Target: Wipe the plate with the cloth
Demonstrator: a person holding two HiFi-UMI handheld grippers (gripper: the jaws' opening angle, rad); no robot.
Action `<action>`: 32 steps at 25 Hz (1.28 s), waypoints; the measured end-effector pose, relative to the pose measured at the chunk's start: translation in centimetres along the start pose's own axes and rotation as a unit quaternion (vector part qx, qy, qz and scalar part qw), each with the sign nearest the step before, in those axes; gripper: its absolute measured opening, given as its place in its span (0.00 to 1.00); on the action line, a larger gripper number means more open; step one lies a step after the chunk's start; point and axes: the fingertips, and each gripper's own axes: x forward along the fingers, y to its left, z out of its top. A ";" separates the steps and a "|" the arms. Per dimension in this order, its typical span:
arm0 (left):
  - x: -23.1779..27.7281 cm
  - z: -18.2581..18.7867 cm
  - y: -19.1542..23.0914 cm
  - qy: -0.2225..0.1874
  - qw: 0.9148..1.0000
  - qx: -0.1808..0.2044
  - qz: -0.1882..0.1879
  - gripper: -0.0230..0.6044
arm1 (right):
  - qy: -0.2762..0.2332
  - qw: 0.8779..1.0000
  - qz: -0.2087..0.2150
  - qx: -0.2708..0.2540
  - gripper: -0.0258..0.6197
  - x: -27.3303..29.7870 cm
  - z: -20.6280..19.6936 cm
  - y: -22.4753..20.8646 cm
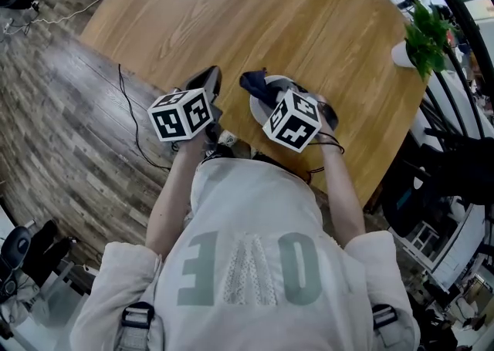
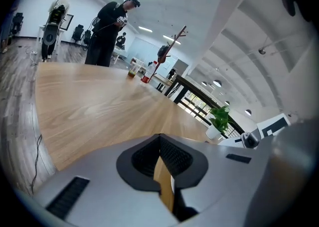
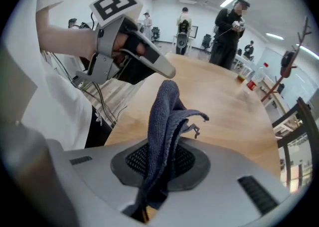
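Note:
In the head view, a white plate (image 1: 258,112) lies near the front edge of the round wooden table (image 1: 255,10), mostly hidden under my right gripper (image 1: 266,96). That gripper is shut on a dark blue cloth (image 1: 257,85), just over the plate. In the right gripper view the cloth (image 3: 167,121) sticks up in folds from between the shut jaws of my right gripper (image 3: 159,158). My left gripper (image 1: 205,82) hovers to the left of the plate, apart from it. The left gripper view shows my left gripper (image 2: 160,143) shut with nothing between its pads.
A potted plant (image 1: 421,37) stands at the table's right edge. A black cable (image 1: 133,122) trails over the wood floor on the left. Beyond the table's far side stand a person (image 3: 227,31) and some bottles (image 2: 146,74).

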 end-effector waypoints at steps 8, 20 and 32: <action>-0.6 6.4 -6.4 -0.065 0.991 0.106 -0.048 0.05 | -0.148 0.970 -0.154 0.119 0.13 -9.7 2.4 -5.6; -3.1 9.3 -23.5 -0.166 0.918 0.325 -0.154 0.05 | -0.297 0.843 -0.361 0.268 0.13 -22.4 -0.9 -7.3; -0.8 3.1 -25.0 -0.097 0.921 0.337 -0.170 0.05 | -0.309 0.830 -0.337 0.318 0.13 -19.7 -4.0 -4.0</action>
